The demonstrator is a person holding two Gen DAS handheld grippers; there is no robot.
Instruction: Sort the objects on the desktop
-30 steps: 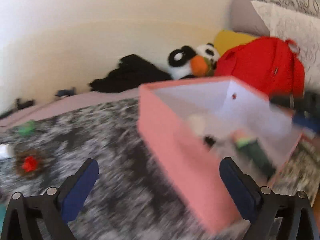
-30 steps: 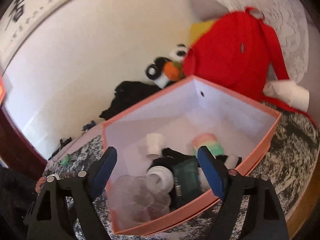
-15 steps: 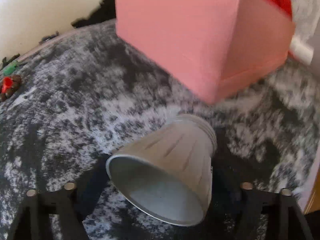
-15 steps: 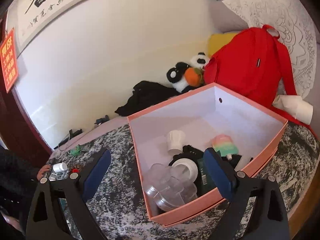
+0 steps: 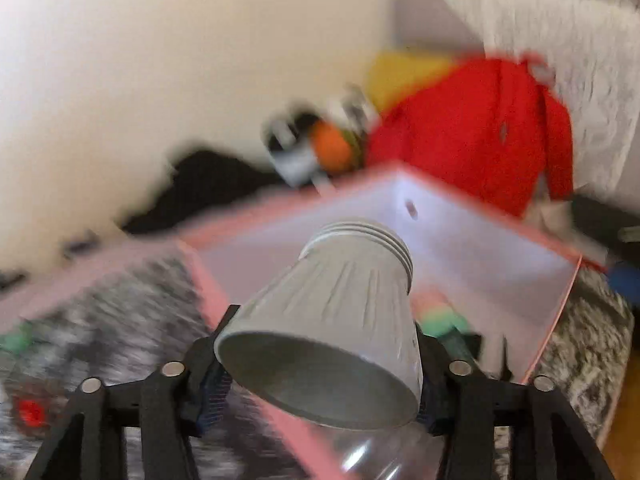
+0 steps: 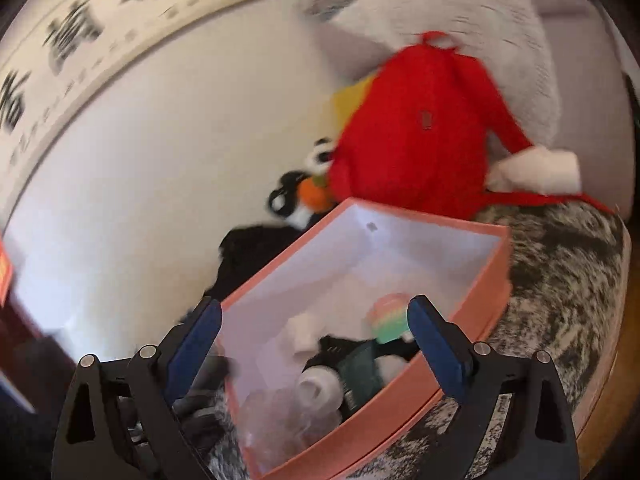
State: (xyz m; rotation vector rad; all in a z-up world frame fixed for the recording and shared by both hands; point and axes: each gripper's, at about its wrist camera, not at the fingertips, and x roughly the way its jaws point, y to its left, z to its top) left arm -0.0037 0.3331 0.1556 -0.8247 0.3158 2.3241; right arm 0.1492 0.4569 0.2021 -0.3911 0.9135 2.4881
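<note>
My left gripper (image 5: 320, 396) has a grey ribbed plastic cup (image 5: 340, 312) between its pads. The cup lies on its side with its wide mouth toward the camera, and the pads touch its rim while the jaws are opening. It hangs over the near corner of the pink box (image 5: 480, 264). In the right wrist view my right gripper (image 6: 314, 344) stands open and empty above the same pink box (image 6: 400, 396). Inside lie a pink-green popsicle toy (image 6: 388, 316), a white roll (image 6: 302, 332), a white cap (image 6: 320, 390) and a clear plastic container (image 6: 276, 420).
A red backpack (image 6: 420, 128), a panda plush (image 6: 304, 192) and black cloth (image 6: 248, 256) crowd the wall behind the box. A white paper roll (image 6: 540, 170) lies at the right. A small red thing (image 5: 30, 412) sits on the mottled grey cloth at far left.
My left gripper closed on the grey cup lying on the cloth, then lifted it up over the box. The right gripper stayed open and swung slightly, rolling to the right.
</note>
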